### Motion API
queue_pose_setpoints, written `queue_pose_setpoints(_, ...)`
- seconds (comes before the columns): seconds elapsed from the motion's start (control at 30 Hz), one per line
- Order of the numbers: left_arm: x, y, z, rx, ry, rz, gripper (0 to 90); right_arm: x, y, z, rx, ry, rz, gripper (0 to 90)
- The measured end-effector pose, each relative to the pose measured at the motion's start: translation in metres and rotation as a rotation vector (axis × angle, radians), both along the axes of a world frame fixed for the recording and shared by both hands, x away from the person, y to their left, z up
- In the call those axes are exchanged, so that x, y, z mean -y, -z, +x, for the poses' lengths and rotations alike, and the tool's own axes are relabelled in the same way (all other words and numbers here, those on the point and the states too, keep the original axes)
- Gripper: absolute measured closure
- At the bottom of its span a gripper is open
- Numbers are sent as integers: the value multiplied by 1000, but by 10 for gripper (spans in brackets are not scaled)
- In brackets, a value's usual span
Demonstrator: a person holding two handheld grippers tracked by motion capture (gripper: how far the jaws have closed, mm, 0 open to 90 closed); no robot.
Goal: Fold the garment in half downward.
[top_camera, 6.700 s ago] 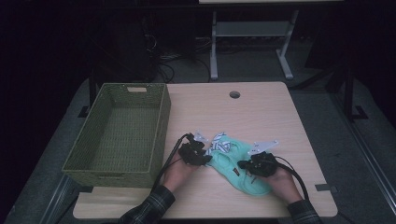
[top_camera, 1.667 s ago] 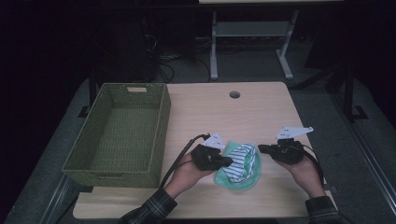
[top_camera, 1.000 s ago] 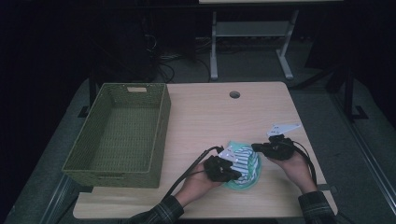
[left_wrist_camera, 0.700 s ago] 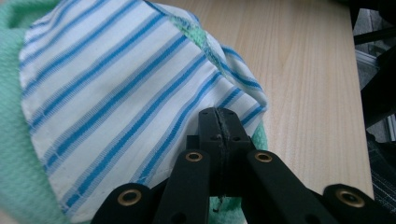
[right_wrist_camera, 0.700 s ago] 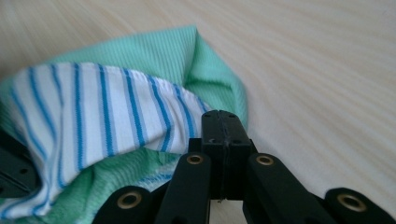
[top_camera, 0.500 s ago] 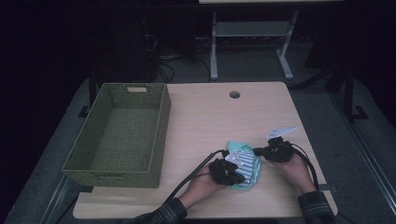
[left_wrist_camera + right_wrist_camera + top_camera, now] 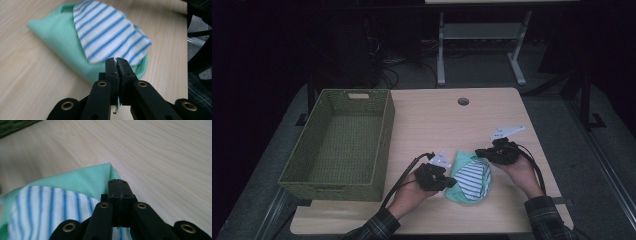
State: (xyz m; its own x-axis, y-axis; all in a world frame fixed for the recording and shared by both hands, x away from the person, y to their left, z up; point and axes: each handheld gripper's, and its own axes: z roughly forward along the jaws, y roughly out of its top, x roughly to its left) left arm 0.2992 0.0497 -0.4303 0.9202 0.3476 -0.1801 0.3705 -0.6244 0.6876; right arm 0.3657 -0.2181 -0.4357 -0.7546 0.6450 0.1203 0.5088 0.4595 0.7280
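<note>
We see the left gripper (image 7: 447, 181) with jaws pressed together, empty, at the near edge of the folded green-and-striped cloth (image 7: 470, 179). The right gripper (image 7: 482, 153), likewise closed and empty, sits at the cloth's far corner on the table (image 7: 437, 120), beside the wicker basket (image 7: 339, 145).

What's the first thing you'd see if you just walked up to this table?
The bright green cloth with its blue-and-white striped flap, folded into a small bundle near the front of the table. A gripper sits at each side of it, the left gripper and the right gripper, both shut. At the table's left stands a big green basket with nothing in it.
</note>
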Motion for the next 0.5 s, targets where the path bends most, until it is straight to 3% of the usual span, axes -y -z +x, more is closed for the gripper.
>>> queue_pose_setpoints(0.17,-2,5,-6,-16,10,18,875,-11,8,17,-14,-8,2,894)
queue_pose_setpoints(0.27,0,12,-9,-30,14,34,875,-17,15,25,-24,-9,-21,894)
queue_pose_setpoints(0.5,6,24,-12,-34,23,114,875,-27,34,35,-56,-17,-47,894)
